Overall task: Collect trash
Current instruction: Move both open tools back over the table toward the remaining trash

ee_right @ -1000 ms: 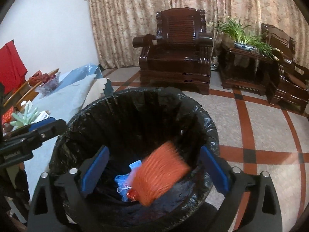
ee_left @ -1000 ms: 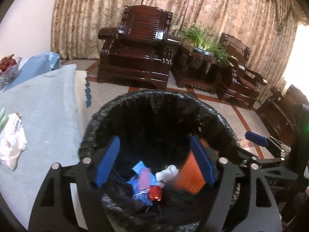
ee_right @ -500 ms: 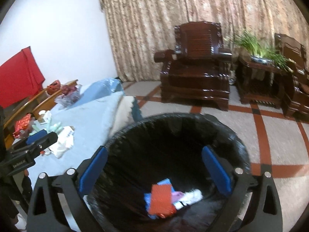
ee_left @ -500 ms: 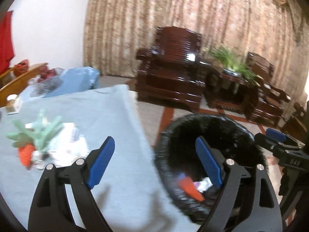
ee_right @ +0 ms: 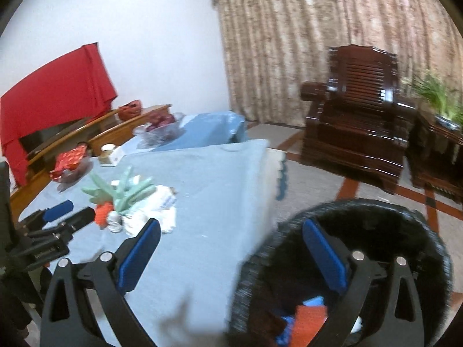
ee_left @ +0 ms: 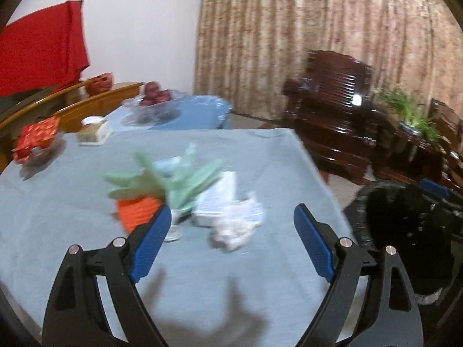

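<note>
My left gripper (ee_left: pixel 231 240) is open and empty over the blue-grey tablecloth (ee_left: pixel 246 156), just short of a crumpled white paper (ee_left: pixel 235 227) and a white packet (ee_left: pixel 215 199). A knitted carrot toy (ee_left: pixel 141 209) with green leaves lies to their left. My right gripper (ee_right: pixel 231 256) is open and empty, straddling the table edge and the black-lined trash bin (ee_right: pixel 405 219). An orange wrapper (ee_right: pixel 308 319) and blue scraps lie inside the bin. The bin also shows in the left wrist view (ee_left: pixel 376 202). The left gripper also shows in the right wrist view (ee_right: pixel 65 212).
A red packet in a dish (ee_left: pixel 37 140), a small jar (ee_left: pixel 92 128) and a fruit bowl (ee_left: pixel 154 98) stand at the table's far side. A dark wooden armchair (ee_right: pixel 358 118) and a plant stand (ee_right: pixel 437 133) are beyond the bin. A small glass (ee_left: pixel 173 231) is by the carrot.
Both grippers have swung left, away from over the bin toward the table. The orange wrapper that was falling now lies in the bin.
</note>
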Available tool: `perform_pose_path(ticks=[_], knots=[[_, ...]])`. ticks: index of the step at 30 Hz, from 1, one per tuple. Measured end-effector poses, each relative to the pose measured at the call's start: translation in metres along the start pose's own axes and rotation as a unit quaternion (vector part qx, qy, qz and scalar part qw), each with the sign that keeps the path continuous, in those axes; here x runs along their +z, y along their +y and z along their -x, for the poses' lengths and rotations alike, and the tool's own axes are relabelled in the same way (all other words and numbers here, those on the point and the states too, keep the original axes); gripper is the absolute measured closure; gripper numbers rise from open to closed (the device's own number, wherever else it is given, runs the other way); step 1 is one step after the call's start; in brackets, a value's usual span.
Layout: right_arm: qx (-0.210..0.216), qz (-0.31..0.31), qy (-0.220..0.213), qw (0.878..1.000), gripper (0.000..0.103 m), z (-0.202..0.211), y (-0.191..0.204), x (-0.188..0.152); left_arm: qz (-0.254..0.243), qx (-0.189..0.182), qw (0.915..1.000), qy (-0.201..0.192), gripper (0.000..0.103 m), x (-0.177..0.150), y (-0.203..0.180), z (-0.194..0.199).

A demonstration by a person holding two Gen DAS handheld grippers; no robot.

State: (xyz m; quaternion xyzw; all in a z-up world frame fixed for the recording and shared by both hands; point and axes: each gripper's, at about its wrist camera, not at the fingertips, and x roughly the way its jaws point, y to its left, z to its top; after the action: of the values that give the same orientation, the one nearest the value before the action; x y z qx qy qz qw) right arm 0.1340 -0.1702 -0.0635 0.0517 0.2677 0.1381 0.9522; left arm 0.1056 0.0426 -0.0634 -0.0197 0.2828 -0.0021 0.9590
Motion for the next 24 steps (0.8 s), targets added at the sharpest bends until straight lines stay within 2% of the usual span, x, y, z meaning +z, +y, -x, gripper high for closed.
perform_pose_path(ticks=[8, 24], knots=[[0.034, 0.021, 0.019, 0.999, 0.006, -0.055, 0.053, 0.001, 0.02, 0.039, 0.9989, 0.015, 0.019, -0.011, 0.046, -0.013], [0.044, 0.045, 0.106, 0.992, 0.006, -0.152, 0.119, -0.026, 0.055, 0.075, 0.9944, 0.05, 0.021, -0.034, 0.106, -0.045]])
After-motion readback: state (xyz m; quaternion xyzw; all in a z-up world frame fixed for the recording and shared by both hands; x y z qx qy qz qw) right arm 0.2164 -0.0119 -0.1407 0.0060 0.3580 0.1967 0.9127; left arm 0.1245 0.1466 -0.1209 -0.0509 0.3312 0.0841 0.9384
